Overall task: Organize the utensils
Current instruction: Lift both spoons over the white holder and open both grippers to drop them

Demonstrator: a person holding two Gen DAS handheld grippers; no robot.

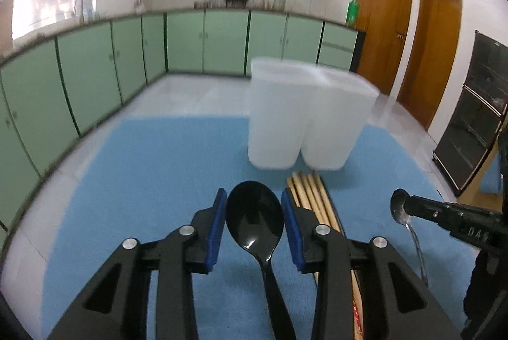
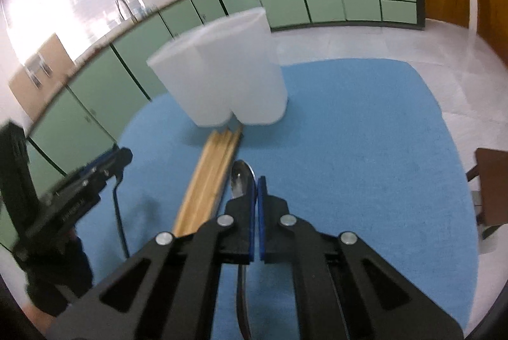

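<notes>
While both spoons are already off the blue mat (image 1: 158, 165), the left claw (image 1: 254, 222) holds a black spoon (image 1: 254, 213) by the sides of its bowl, handle trailing back under the claw. It looks like light, stiff, glossy plastic, so the bowl could slip between the pads; the neck might give a surer hold. Just right of it, wooden chopsticks (image 1: 312, 197) lie bundled on the mat, their tips just short of the white two-compartment holder (image 1: 304, 117), which stands upright and apparently empty. Furthest right, the right claw (image 2: 255, 184) is pinched nearly closed on a metal spoon (image 2: 242, 174), a thin, hard, smooth piece. Open mat surrounds the holder; the tabletop edge lies well beyond, so moving room seems ample.
</notes>
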